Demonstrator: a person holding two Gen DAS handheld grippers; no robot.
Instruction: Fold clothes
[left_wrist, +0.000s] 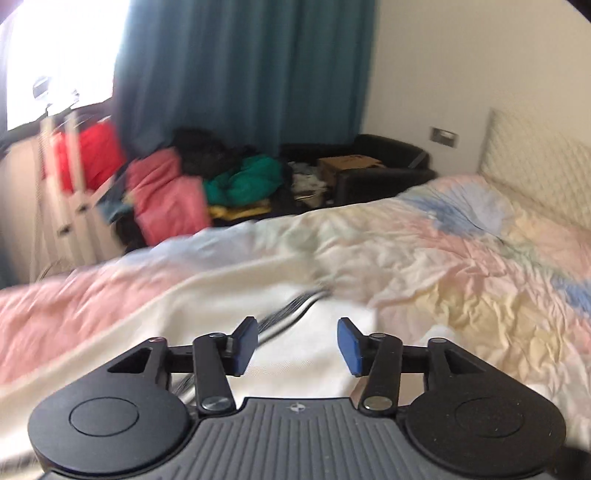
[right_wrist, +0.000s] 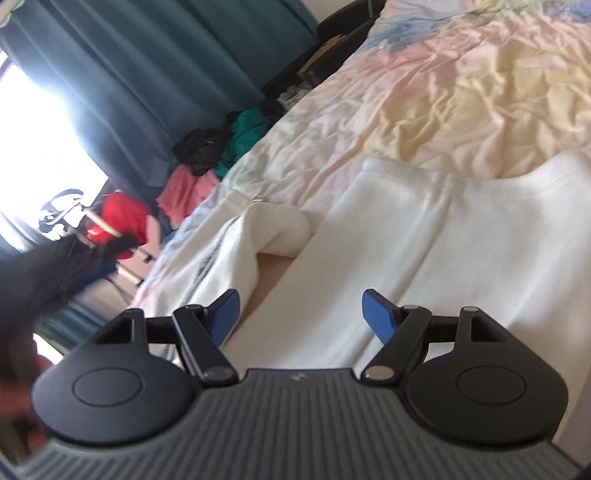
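Note:
A white garment (right_wrist: 424, 236) lies spread on the bed, with a folded white part (right_wrist: 273, 232) and a striped edge to its left. It also shows in the left wrist view (left_wrist: 306, 354), blurred, with dark stripes (left_wrist: 291, 310) running between the fingers. My left gripper (left_wrist: 297, 345) is open and empty just above the white garment. My right gripper (right_wrist: 301, 315) is open and empty, low over the garment's near edge.
The bed has a crumpled pastel sheet (left_wrist: 461, 266) and a padded headboard (left_wrist: 535, 162) at the right. Beyond the far edge lies a pile of pink, green and black clothes (left_wrist: 207, 181), a dark chair (left_wrist: 384, 162) with a box, and teal curtains (left_wrist: 243, 66).

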